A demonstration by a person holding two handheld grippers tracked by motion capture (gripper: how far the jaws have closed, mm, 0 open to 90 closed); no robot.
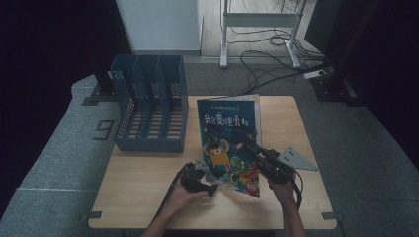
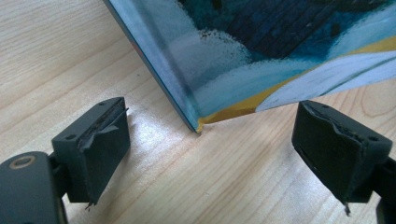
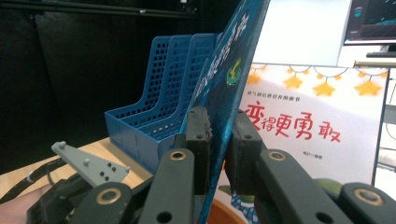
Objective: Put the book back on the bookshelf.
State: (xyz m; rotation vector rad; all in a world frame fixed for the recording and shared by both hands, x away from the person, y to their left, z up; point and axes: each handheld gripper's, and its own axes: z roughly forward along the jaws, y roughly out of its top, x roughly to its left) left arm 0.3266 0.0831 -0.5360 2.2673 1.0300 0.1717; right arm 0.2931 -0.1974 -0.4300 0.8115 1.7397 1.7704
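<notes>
A blue children's picture book (image 1: 228, 138) stands tilted on the wooden table (image 1: 148, 187), its lower corner (image 2: 198, 127) resting on the wood. My right gripper (image 1: 251, 147) reaches in from the right and is shut on the book's front cover (image 3: 224, 79). The pads (image 3: 200, 135) press on both sides of it. Behind the cover I see the white title page (image 3: 317, 130). My left gripper (image 1: 206, 178) lies low by the book's bottom left corner. In the left gripper view, the left gripper (image 2: 212, 140) is open, the book's corner is just beyond its gap, and the pads touch nothing.
A blue three-slot file rack (image 1: 150, 106) stands at the table's back left, its open side facing me; it is also seen as the rack (image 3: 163, 107) behind the book. Cables (image 1: 276, 59) and a desk frame lie on the floor past the far edge.
</notes>
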